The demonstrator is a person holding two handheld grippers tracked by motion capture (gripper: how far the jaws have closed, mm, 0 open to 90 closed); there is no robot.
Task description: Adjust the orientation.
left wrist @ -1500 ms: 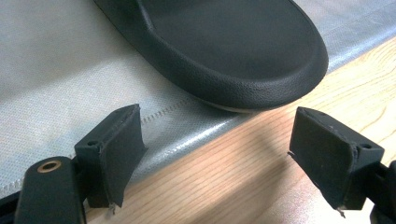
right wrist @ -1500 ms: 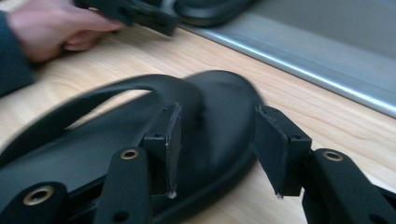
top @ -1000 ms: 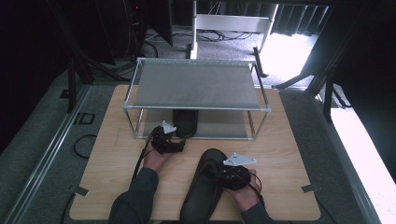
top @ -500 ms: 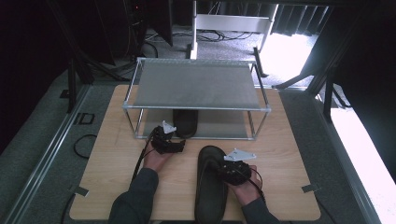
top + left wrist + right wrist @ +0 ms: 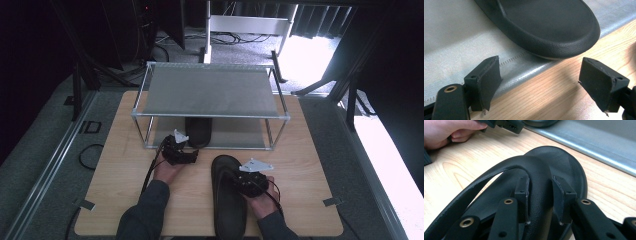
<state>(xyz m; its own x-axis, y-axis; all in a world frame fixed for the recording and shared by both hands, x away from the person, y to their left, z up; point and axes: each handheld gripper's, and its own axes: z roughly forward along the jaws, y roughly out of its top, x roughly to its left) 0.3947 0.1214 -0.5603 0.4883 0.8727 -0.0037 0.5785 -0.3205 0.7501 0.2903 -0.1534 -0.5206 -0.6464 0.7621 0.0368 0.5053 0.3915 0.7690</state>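
Nearest the person, on the wooden worktop [image 5: 120,165], lies a black flip-flop sandal [image 5: 226,200], lengthwise, its toe end pointing toward the rack. The right gripper [image 5: 250,181] sits over the sandal's right side, held by the person's right hand [image 5: 264,201]. In the right gripper view its fingers [image 5: 522,188] have just been closing and now stand narrow, one on each side of the sandal's thick strap [image 5: 534,167], pads pressing on it; the sole rests flat on the wood.

A little farther on and to the left, the left gripper [image 5: 186,149] is held by the left hand [image 5: 167,170], just in front of the rack's lower shelf. Its fingers [image 5: 486,75] stand wide apart with nothing between them, poised over the seam where the shelf's grey fabric [image 5: 454,47] meets the wood.

Just beyond them a second black sandal [image 5: 544,27] lies on that lower shelf, its rounded end at the shelf's front edge, close to the open fingers but apart from them.

Farthest, the two-tier metal rack [image 5: 210,92] stands at the back half of the worktop, its upper shelf bare.
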